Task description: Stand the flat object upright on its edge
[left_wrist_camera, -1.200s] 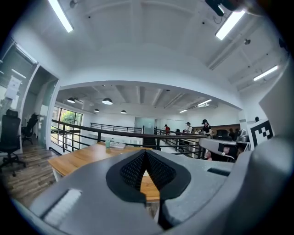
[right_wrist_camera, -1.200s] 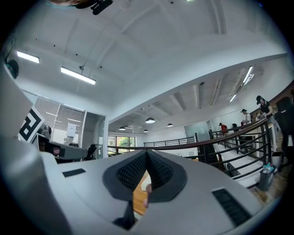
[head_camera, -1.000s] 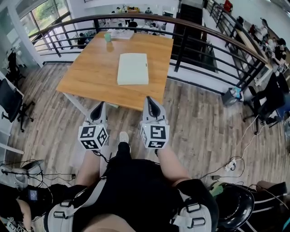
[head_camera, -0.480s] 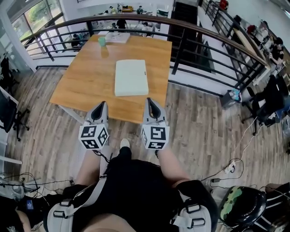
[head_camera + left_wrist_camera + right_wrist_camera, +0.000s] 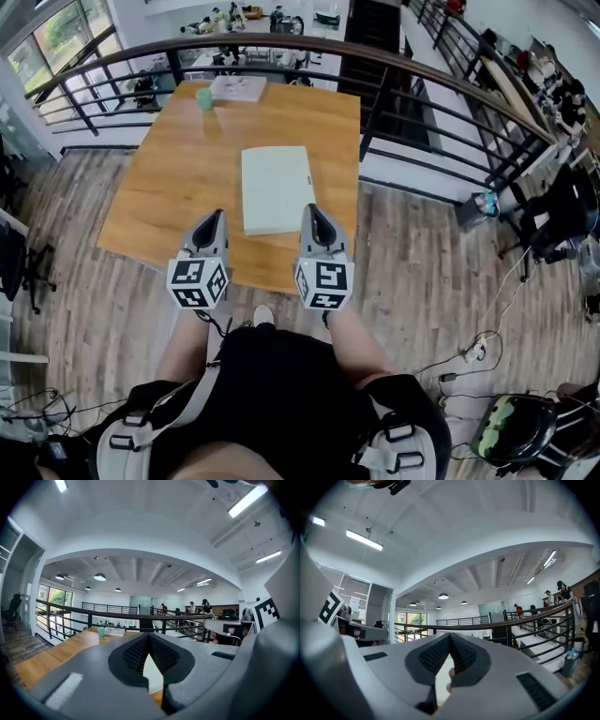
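Observation:
A flat, pale rectangular pad (image 5: 276,187) lies flat on the wooden table (image 5: 169,178), near its front right part. In the head view my left gripper (image 5: 215,217) hovers over the table's near edge, just left of the pad's near end, jaws together and empty. My right gripper (image 5: 311,210) is level with the pad's near right corner, also shut on nothing. Neither gripper touches the pad. The left gripper view shows a sliver of the pad (image 5: 153,673) beyond the closed jaws. A sliver of the pad (image 5: 441,679) shows likewise in the right gripper view.
A green cup (image 5: 203,97) and a flat white stack (image 5: 237,88) sit at the table's far end. A dark curved railing (image 5: 403,70) runs behind and to the right of the table. Cables (image 5: 473,352) and a helmet (image 5: 516,429) lie on the floor at the right.
The person has stepped toward the table. Both grippers, held over the floor before, now reach over the table's near edge beside the pad. Their jaws stayed shut.

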Action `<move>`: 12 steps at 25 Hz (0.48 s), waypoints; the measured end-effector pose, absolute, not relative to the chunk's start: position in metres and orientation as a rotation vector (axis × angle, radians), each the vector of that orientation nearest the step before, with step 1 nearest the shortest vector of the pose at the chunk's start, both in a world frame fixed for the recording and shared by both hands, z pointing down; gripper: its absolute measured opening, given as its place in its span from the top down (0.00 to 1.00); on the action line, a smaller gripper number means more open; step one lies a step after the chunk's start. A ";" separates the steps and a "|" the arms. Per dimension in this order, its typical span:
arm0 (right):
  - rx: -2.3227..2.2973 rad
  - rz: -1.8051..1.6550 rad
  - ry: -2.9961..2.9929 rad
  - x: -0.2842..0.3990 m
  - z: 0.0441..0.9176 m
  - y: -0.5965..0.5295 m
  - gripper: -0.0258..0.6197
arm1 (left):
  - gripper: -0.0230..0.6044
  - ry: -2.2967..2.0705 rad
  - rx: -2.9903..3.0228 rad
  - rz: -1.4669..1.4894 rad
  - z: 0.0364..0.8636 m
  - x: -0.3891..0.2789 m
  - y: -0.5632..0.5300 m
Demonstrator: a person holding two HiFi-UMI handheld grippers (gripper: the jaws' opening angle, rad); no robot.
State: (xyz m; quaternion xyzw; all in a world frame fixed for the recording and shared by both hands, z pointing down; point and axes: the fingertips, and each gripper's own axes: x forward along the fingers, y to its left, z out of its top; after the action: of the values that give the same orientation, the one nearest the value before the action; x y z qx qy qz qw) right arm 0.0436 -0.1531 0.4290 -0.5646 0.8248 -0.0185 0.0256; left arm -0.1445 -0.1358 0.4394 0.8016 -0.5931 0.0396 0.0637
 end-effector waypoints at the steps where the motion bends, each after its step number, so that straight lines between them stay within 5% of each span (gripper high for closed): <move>1: -1.757 -0.061 2.550 0.038 0.430 -0.166 0.96 | 0.96 -1.782 2.420 0.117 0.441 -0.151 -0.149; 12: -1.881 -0.118 2.544 0.008 0.453 -0.277 0.96 | 0.96 -1.675 2.410 0.136 0.466 -0.188 -0.273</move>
State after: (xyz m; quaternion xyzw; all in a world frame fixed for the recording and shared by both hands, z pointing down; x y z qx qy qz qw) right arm 0.0084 -0.2766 0.4531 -0.5941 0.8034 -0.0372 -0.0124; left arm -0.1879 -0.2725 0.4659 0.8160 -0.5672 0.0461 0.1016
